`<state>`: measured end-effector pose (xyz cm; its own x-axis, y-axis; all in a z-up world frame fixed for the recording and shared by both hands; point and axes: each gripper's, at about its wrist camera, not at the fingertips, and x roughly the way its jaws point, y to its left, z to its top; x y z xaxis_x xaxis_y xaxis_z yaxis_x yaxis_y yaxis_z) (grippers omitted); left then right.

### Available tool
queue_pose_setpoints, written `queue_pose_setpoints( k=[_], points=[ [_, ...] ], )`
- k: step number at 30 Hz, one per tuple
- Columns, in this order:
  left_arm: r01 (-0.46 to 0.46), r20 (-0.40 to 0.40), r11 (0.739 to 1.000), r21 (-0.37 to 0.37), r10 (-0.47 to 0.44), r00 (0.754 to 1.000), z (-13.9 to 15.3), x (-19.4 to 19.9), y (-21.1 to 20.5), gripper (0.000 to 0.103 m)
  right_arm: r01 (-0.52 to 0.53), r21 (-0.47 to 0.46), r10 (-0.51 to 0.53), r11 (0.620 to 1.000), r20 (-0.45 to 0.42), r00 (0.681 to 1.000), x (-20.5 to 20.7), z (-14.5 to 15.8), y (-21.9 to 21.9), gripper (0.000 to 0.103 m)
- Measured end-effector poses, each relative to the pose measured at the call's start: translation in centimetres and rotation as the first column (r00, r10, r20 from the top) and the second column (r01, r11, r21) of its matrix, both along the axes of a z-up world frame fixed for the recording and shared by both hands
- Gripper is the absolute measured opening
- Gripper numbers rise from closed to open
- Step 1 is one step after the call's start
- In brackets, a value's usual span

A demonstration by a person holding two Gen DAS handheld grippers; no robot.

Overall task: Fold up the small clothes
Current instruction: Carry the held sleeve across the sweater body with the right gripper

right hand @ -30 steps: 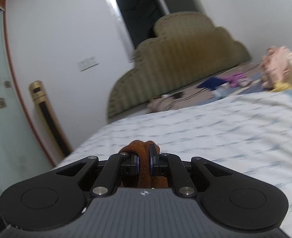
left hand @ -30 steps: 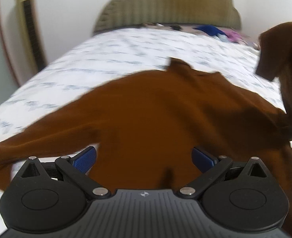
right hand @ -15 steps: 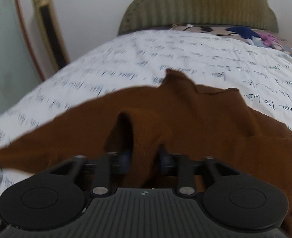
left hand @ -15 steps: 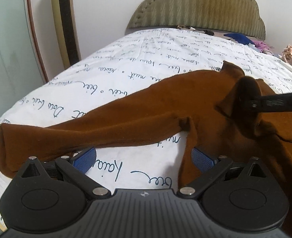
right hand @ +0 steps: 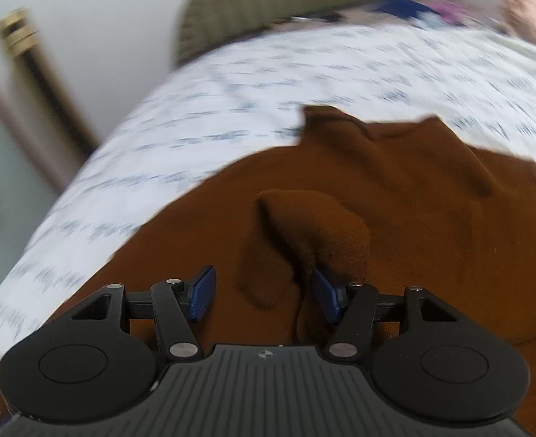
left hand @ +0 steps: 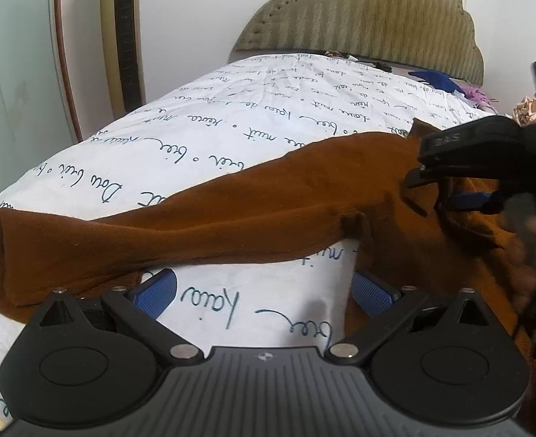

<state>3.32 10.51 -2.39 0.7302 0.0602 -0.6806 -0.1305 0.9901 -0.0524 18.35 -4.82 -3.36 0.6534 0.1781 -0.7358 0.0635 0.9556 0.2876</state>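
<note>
Half a second ago the right tongs (right hand: 264,298) were clamped on a fold of the brown sweater (left hand: 231,218); now their blue pads stand parted, with the released sleeve end (right hand: 315,233) slumped between them on the sweater's body. That suggests 1 sleeve fold is laid. The left tongs (left hand: 264,291) hang released over the bed (left hand: 231,109), gripping nothing, just beside the other sleeve (left hand: 86,247), which lies stretched out flat and looks like the next fold.
</note>
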Motion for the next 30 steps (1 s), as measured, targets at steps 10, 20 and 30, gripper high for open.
queue_pose_setpoints(
  k=[10, 20, 30],
  points=[
    [-0.086, 0.005, 0.995, -0.047, 0.086, 0.996, 0.0, 0.0, 4.2, 0.103, 0.124, 0.034, -0.122, 0.992, -0.055, 0.991, 1.4, -0.3, 1.8, 0.053],
    [-0.073, -0.016, 0.997, -0.035, 0.072, 0.997, -0.6, 0.6, 4.5, 0.103, 0.12, 0.144, -0.129, 0.982, 0.05, 0.99, 1.3, -1.0, 2.2, 0.017],
    [-0.1, -0.014, 0.995, 0.007, 0.1, 0.995, 1.1, 1.6, 4.8, 0.103, -0.07, 0.381, 0.117, 0.922, -0.103, 0.988, 2.6, -3.5, 5.1, 0.028]
  ],
)
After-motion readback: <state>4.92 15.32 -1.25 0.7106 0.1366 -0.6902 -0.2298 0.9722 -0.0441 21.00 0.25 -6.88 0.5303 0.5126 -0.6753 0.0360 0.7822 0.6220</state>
